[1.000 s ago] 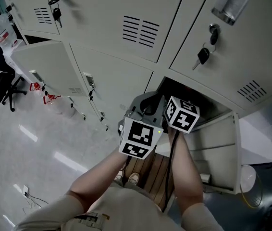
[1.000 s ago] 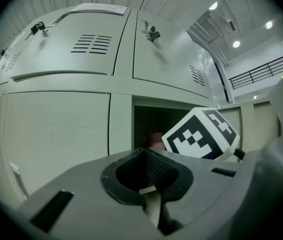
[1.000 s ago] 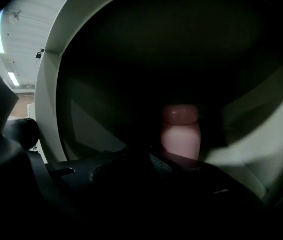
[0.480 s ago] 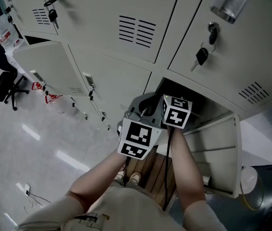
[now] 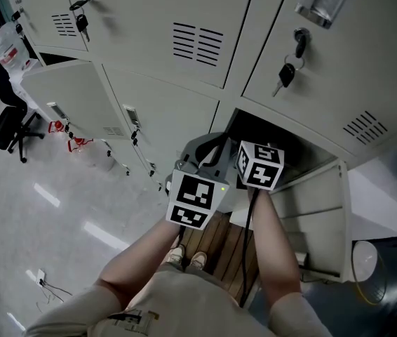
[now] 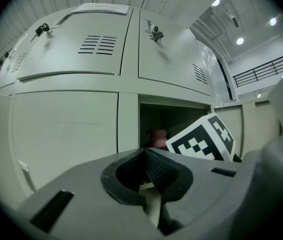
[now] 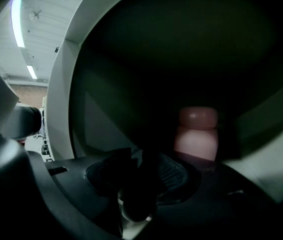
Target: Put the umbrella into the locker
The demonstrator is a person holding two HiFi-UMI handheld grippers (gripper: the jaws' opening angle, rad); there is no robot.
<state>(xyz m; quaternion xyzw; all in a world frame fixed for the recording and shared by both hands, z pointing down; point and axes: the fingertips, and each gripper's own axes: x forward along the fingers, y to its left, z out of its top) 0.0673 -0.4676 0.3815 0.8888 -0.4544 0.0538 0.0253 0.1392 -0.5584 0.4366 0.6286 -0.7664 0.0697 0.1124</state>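
Note:
The umbrella's pink handle (image 7: 196, 134) stands inside the dark open locker (image 5: 268, 135); the left gripper view also catches the handle (image 6: 156, 136). My right gripper (image 7: 146, 164) reaches into the locker mouth, its marker cube (image 5: 260, 166) at the opening. Its jaws are opening, apart from the handle. A dark shape sits low between them, too dim to name. My left gripper (image 6: 149, 166) hovers just left of the opening, jaws together with nothing held, its cube (image 5: 197, 199) nearer me.
The open locker's door (image 5: 318, 216) swings out to the right. Shut lockers above carry keys (image 5: 283, 72). Another locker door (image 5: 79, 100) stands open at the left, past it an office chair (image 5: 2, 118). A white bin (image 5: 363, 258) sits at the lower right.
The right gripper's cube has rolled a little at the locker mouth. Both hands otherwise stay where they were.

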